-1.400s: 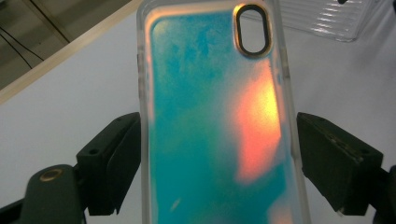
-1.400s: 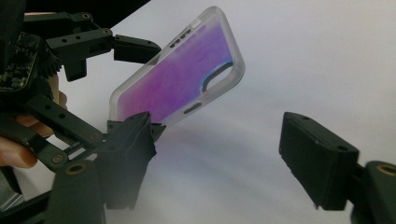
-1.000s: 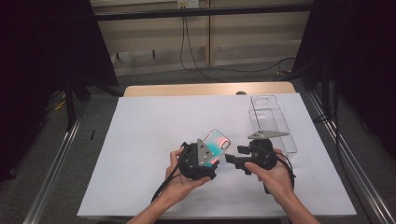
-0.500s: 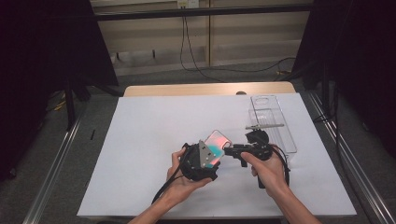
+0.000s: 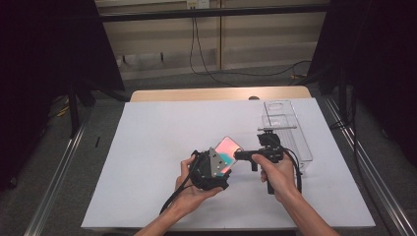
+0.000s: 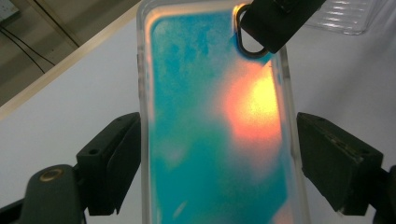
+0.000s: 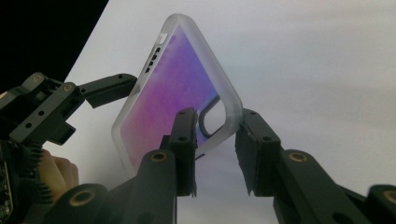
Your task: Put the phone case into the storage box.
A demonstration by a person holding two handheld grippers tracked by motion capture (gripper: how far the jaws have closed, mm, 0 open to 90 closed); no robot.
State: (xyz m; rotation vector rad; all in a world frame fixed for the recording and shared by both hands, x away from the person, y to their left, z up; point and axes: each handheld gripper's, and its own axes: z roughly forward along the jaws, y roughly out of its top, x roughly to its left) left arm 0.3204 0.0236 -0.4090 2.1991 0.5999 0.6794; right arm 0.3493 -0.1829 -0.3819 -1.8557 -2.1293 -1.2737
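High view, from left to right: the left claw (image 5: 222, 164) holds a phone case (image 5: 227, 148) by its two long edges above the white table (image 5: 147, 147), its jaws set wide across the case's width. Just right of it, the right claw (image 5: 239, 155) reaches in level; its jaws have just been closing, and they now stand either side of the case's corner by the camera cutout. Farther right lies a clear plastic tray (image 5: 290, 132).
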